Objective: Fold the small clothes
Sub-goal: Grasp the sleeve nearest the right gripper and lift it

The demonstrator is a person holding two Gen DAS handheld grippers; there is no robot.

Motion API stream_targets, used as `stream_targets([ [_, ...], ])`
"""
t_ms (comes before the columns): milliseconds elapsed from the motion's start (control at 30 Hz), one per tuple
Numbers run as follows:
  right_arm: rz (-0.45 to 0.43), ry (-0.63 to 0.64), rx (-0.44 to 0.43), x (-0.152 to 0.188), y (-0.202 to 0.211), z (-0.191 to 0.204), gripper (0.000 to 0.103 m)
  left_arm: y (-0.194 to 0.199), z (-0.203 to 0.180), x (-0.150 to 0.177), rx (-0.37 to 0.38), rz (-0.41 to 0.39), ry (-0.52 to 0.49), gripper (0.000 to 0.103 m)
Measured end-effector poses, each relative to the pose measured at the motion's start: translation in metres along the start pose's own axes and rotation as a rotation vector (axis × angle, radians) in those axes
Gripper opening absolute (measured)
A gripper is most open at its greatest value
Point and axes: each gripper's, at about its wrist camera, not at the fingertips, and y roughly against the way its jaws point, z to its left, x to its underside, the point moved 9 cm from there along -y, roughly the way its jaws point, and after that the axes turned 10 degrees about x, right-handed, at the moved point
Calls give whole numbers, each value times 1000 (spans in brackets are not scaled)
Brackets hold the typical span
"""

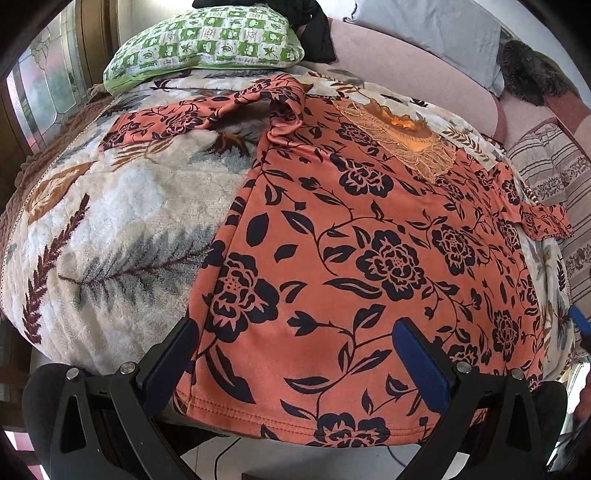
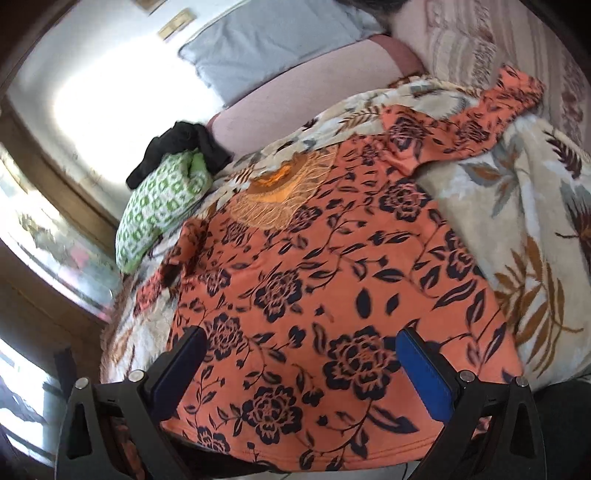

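The top point(image 1: 369, 251) lies spread face up on the blanket point(image 1: 122, 229), neck away, hem at the near edge; 1 sleeve point(image 1: 192, 118) stretches left, the other point(image 1: 543, 218) right; the left gripper point(image 1: 299, 350) hangs wide apart over the hem's left part, gripping nothing; the right gripper point(image 2: 301, 363) likewise gapes over the hem; a green pillow point(image 1: 207, 40) sits beyond.

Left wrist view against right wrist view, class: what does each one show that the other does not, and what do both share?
Only the left wrist view shows the dark furry cushion and the brown knitted cover. Only the right wrist view shows the bright white wall. Both share the orange floral shirt spread on the leaf-patterned fleece blanket, the green checked pillow, the grey cushion, and open tongs: left, right.
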Motion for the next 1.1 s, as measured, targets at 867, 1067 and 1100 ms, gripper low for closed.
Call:
stream_targets([
  [867,-145,-519,365,-348,-111,-300,9,-70,31,-28,-70,41,-32,103],
  [1067,-231,-174,317,-407,-91,-159,6,-70,35,-27,-36,11,-36,103],
  [1100,-240,-115,281,-415,-88,-121,6,-69,35,-26,-27,18,-46,103],
])
